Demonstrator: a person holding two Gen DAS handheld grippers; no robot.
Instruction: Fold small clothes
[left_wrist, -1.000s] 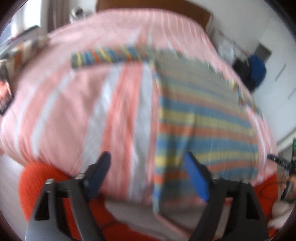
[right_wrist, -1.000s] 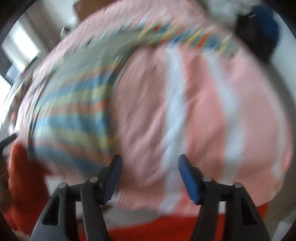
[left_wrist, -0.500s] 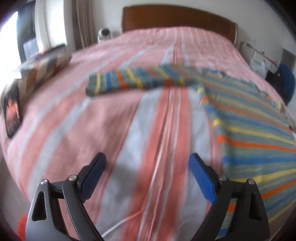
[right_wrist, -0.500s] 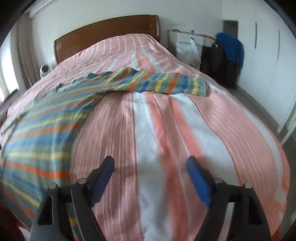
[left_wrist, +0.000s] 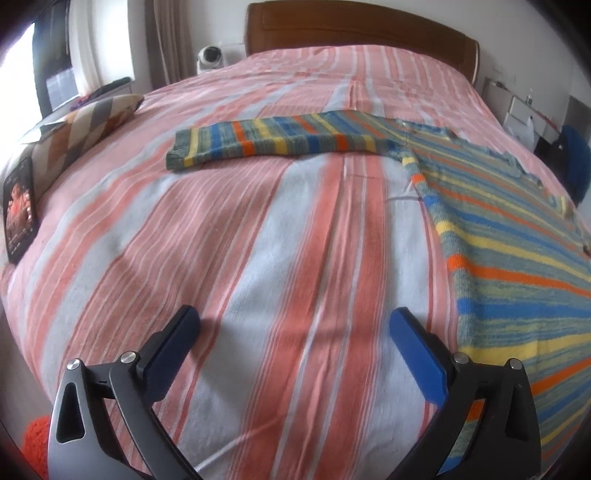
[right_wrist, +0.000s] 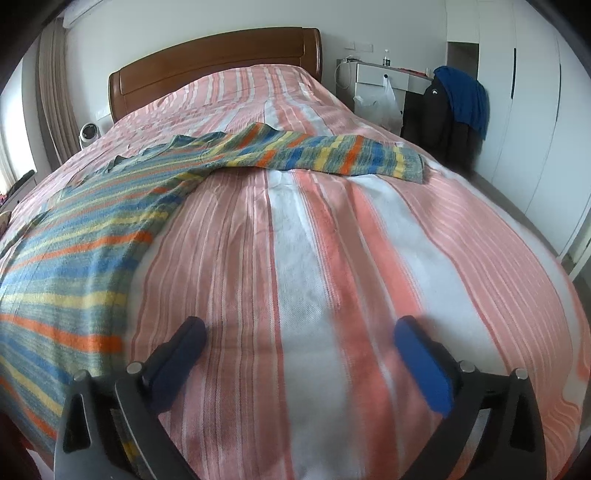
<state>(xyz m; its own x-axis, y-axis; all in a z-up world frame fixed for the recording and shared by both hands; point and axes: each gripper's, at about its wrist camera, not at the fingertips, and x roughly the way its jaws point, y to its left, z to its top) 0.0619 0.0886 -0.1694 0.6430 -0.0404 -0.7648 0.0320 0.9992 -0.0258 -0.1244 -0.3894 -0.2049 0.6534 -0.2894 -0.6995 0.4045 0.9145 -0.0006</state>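
A striped knit sweater (left_wrist: 517, 229) in blue, yellow, orange and grey-green lies flat on the bed, one sleeve (left_wrist: 273, 140) stretched out to the left in the left wrist view. In the right wrist view the sweater (right_wrist: 74, 251) covers the left side and its other sleeve (right_wrist: 332, 153) reaches right. My left gripper (left_wrist: 293, 325) hovers low over bare bedspread just left of the sweater's hem, its jaws opening wide with nothing between them. My right gripper (right_wrist: 299, 334) hangs over bare bedspread right of the hem, jaws also opening, nothing between them.
The pink, white and orange striped bedspread (left_wrist: 221, 240) covers a bed with a wooden headboard (right_wrist: 214, 62). A patterned cushion (left_wrist: 85, 125) and a dark phone-like slab (left_wrist: 20, 206) lie at the left edge. A chair with dark and blue clothes (right_wrist: 454, 110) stands right of the bed.
Both views swung from a blurred, steep look at the bed's foot to a steady look along the bed. Both grippers' jaws stand wider apart than a second ago.
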